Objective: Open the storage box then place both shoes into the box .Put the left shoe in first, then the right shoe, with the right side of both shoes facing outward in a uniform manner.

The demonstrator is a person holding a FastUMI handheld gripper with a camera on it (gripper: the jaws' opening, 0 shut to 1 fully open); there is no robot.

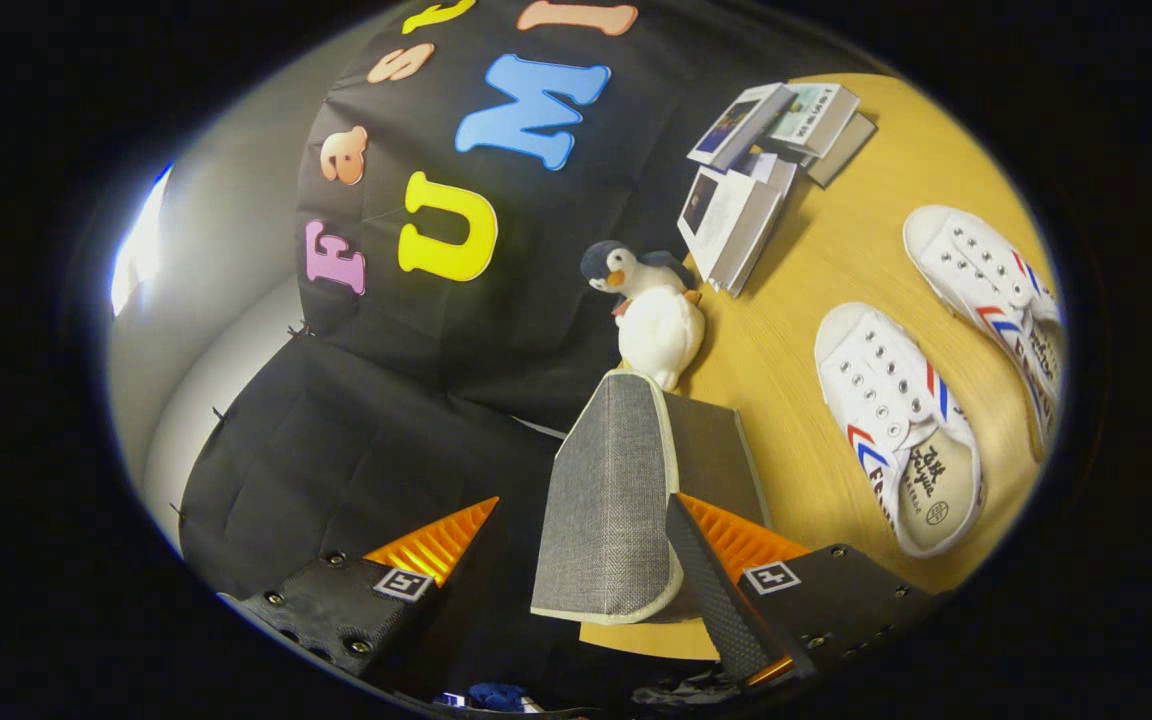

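Observation:
The grey fabric storage box (714, 447) stands on the wooden table (806, 260), just ahead of my fingers. Its lid flap (606, 490) is lifted and stands on edge between them, close against the right finger (726, 545) and apart from the left finger (436, 545). My gripper (584, 502) is open, the fingers spread wide. Two white canvas shoes with red and blue stripes lie on the table to the right of the box. The nearer shoe (896, 430) is beside the box and the other shoe (996, 290) lies beyond it.
A plush penguin (651, 310) sits right behind the box, against the black cloth wall. Several booklets (746, 170) are stacked farther back on the table. Bare wood lies between the box and the shoes.

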